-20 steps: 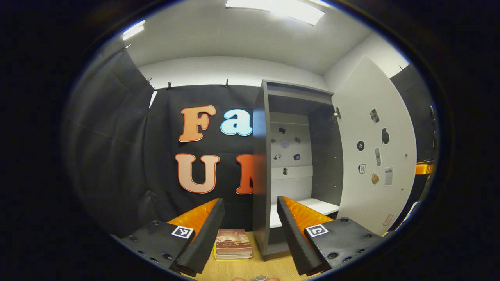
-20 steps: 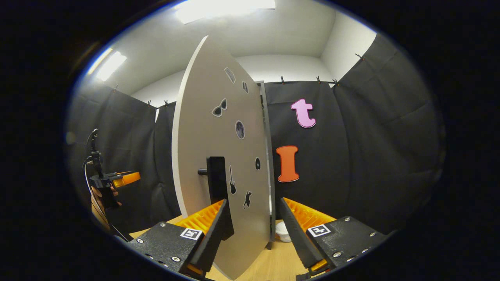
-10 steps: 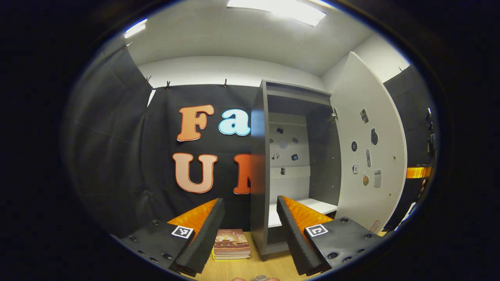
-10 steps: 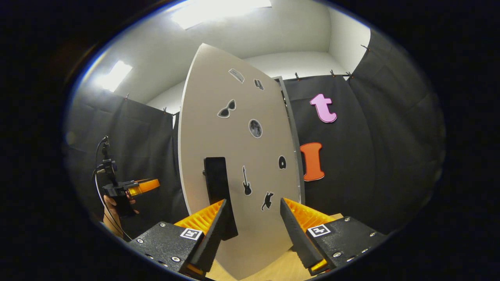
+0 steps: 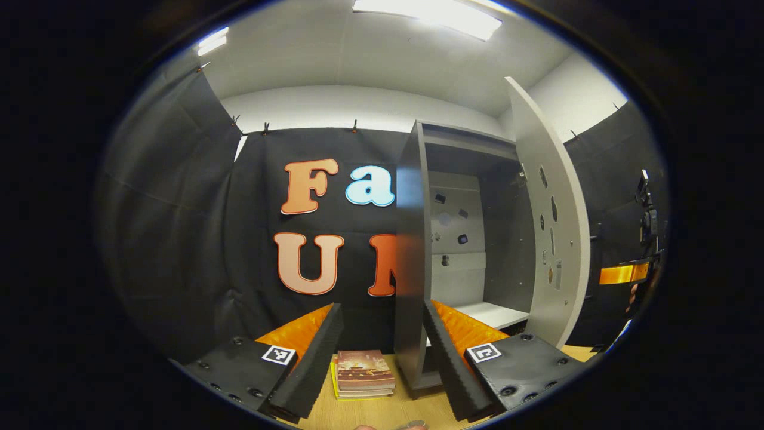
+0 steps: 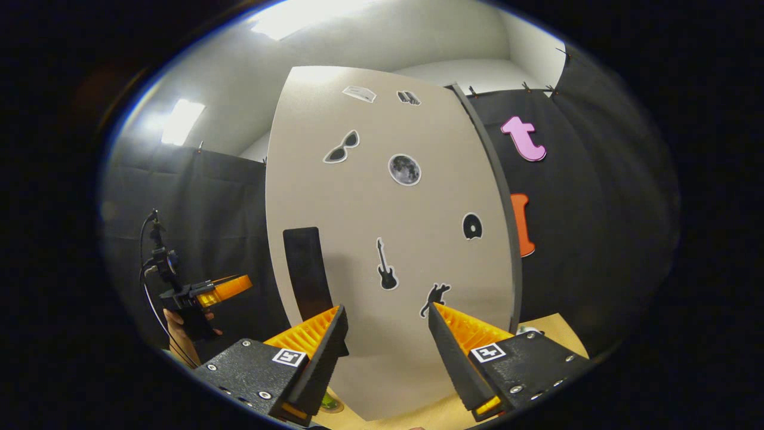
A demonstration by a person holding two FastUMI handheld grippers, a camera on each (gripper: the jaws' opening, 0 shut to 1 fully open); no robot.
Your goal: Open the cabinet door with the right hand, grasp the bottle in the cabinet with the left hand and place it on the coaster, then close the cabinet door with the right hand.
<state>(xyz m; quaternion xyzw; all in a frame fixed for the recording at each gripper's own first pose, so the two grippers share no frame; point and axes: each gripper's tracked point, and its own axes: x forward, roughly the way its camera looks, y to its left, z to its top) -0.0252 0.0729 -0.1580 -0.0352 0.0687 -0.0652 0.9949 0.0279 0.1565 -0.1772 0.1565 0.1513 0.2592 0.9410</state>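
Cabinet door (image 6: 388, 239) mid-frame, part open, not yet shut; shelf (image 5: 492, 313) bare. Right tool (image 6: 382, 346) and left tool (image 5: 382, 352) both released, holding nothing.

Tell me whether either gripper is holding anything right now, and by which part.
Nothing is held. The left gripper is open, aimed at the cabinet. The right gripper is open in front of the cabinet door, beside its handle.
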